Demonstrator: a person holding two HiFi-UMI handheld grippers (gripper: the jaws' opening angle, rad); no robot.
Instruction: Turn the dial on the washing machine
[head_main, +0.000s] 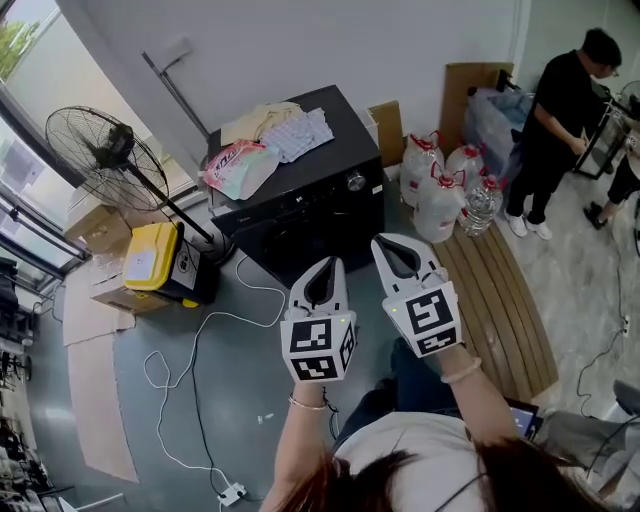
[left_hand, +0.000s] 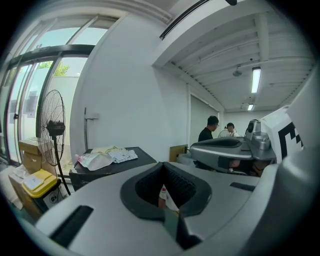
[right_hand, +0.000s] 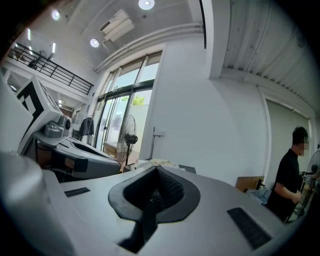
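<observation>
Down in the lower middle of the head view, both pairs of tongs are held up side by side, well short of the black washing machine (head_main: 300, 205) at the frame's centre. The left tongs (head_main: 328, 270) and right tongs (head_main: 390, 248) both look pressed together and empty. The dial (head_main: 355, 181) sits on the front panel near the machine's right corner, untouched. A white cable (head_main: 190, 350) loops over the floor at lower left, and water jugs (head_main: 440, 190) crowd the machine's right side. I reckon a step forward could snag that cable, or a swinging elbow could knock a jug.

Moving to the left gripper view, the jaws meet at their tips with nothing gripped. The machine lies at the left of the frame under a heap of laundry (left_hand: 105, 156); its dial does not show.

Over in the right gripper view, the jaws are fully shut on nothing. Arriving like that, they would likely bump the dial's face instead of straddling it, and a poor bite on a smooth knob could slip without turning it.
</observation>
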